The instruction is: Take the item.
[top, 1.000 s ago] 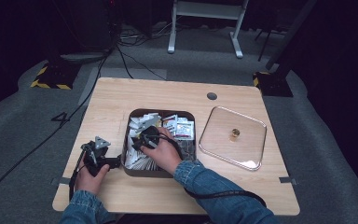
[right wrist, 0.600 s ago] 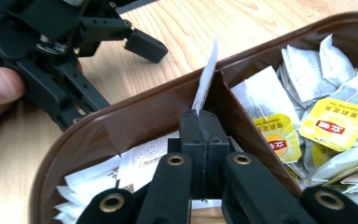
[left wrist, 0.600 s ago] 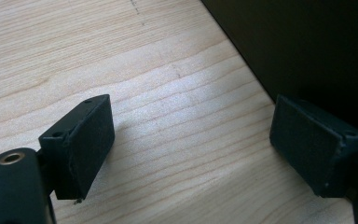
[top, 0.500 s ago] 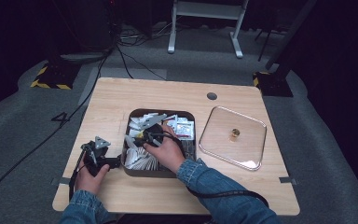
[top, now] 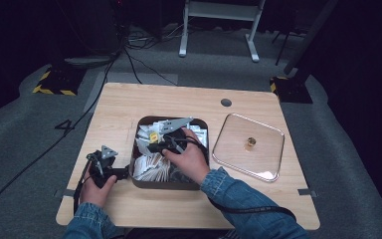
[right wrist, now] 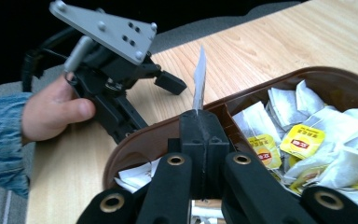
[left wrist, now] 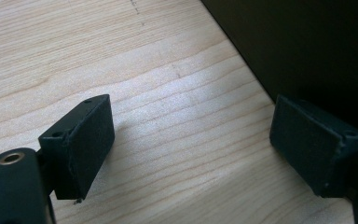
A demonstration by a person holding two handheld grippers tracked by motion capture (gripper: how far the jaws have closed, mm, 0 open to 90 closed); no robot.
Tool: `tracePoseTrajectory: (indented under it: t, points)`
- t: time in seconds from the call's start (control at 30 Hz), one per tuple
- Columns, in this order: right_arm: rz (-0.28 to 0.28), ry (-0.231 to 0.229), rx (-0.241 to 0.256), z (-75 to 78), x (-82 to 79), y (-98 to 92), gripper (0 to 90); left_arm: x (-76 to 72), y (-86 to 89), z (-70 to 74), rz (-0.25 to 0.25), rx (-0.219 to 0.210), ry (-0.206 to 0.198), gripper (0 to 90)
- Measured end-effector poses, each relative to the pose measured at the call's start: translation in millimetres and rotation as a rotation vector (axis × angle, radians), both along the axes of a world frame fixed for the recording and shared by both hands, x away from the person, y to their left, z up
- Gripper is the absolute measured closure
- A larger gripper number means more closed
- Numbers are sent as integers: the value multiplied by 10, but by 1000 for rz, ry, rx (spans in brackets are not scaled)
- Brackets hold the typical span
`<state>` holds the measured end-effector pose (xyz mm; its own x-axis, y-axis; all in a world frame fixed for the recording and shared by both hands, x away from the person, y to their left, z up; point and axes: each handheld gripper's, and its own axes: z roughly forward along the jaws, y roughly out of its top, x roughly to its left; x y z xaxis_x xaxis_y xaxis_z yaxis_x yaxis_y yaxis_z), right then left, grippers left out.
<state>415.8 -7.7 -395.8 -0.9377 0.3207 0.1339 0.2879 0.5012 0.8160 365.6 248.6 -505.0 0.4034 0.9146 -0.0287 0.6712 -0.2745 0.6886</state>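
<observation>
A thin white paper packet (right wrist: 199, 74), most likely a tea-bag envelope, stands edge-on between the pressed-together jaws of the right gripper (right wrist: 204, 122), which clamps it by its lower end over the near rim of the dark brown rounded plastic bin (right wrist: 140, 140). The bin holds a loose heap of white tea bags with yellow tags (right wrist: 303, 140) and sits mid-table in the high view. To its right lies a clear square lid with a small brass knob (top: 249, 144). The left gripper (top: 110, 172) rests on the light wooden table (top: 129, 104) just beside the bin's left wall, its jaws wide apart and holding nothing. To do the lift well, I judge the right gripper should rise straight up, clear of the rim, so the packet doesn't snag or drag neighbours out.
</observation>
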Motion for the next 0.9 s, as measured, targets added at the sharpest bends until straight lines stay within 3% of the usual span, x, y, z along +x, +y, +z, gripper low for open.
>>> tracePoseTrajectory:
  t: [0.5,0.9]
  points:
    - [-8,-31,62,319,-158,-460,900,39,30,0,-20,2,1,135]
    - [-10,-36,81,389,-349,-845,900,57,42,0,-10,1,3,136]
